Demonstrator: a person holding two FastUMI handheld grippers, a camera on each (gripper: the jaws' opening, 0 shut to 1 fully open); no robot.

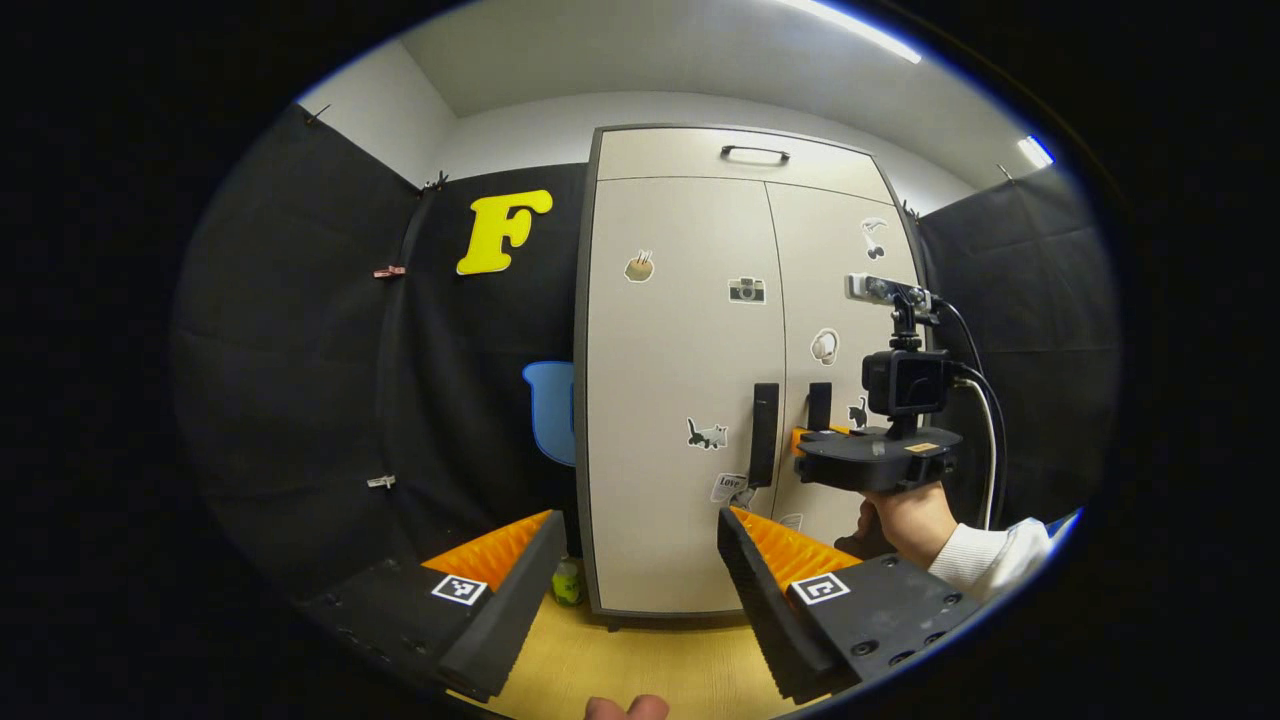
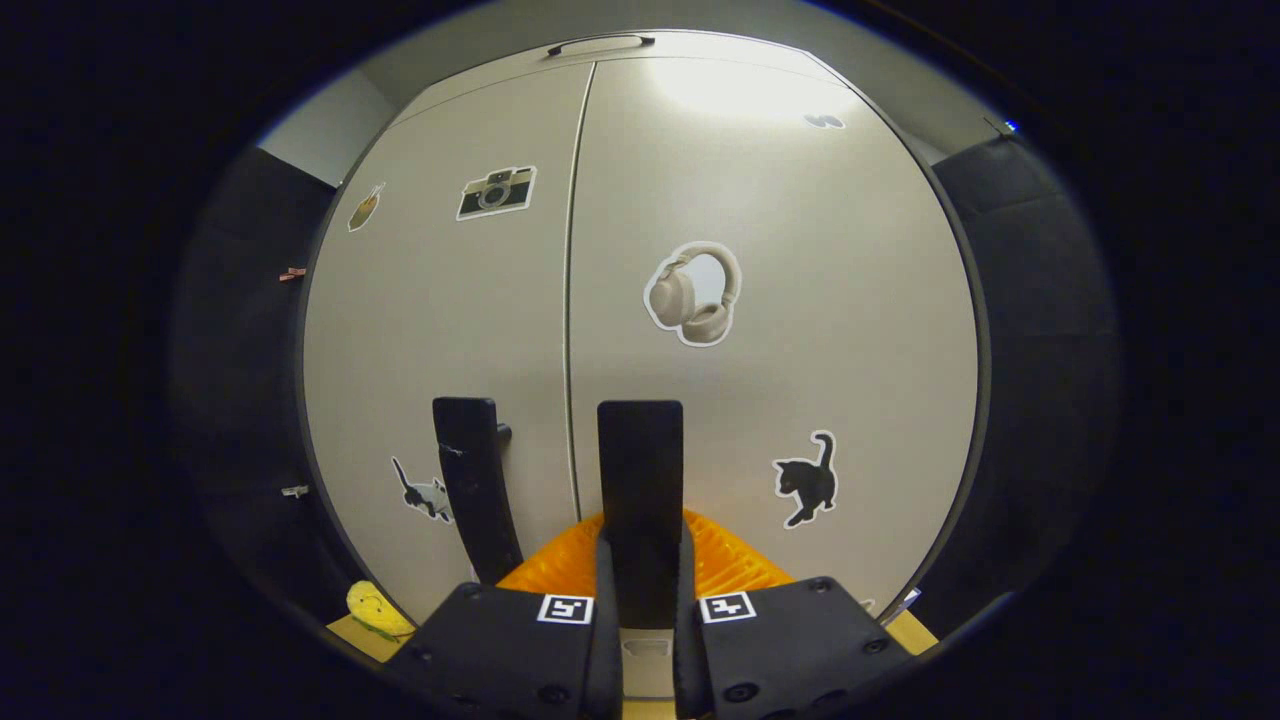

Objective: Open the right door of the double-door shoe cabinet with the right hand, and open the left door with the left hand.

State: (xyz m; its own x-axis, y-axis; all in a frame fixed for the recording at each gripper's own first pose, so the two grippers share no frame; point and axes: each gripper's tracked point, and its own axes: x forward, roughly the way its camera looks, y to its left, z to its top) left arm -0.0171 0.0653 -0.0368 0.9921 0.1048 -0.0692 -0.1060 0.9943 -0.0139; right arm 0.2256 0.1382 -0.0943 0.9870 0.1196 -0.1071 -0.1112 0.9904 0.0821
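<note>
Right gripper view: my right gripper (image 2: 640,590) clamps the black vertical bar handle (image 2: 640,470) of the beige cabinet's right door (image 2: 800,300), both doors closed.
My left gripper (image 1: 630,560) waits wide open, facing the left door's black handle (image 1: 764,432), ready for its own pull.

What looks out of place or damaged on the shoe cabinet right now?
Nothing stands out. Both doors of the shoe cabinet sit closed and flush, their stickers flat. The right gripper has its jaws closed on the right door handle; the left gripper hangs open, short of the left door handle.
</note>
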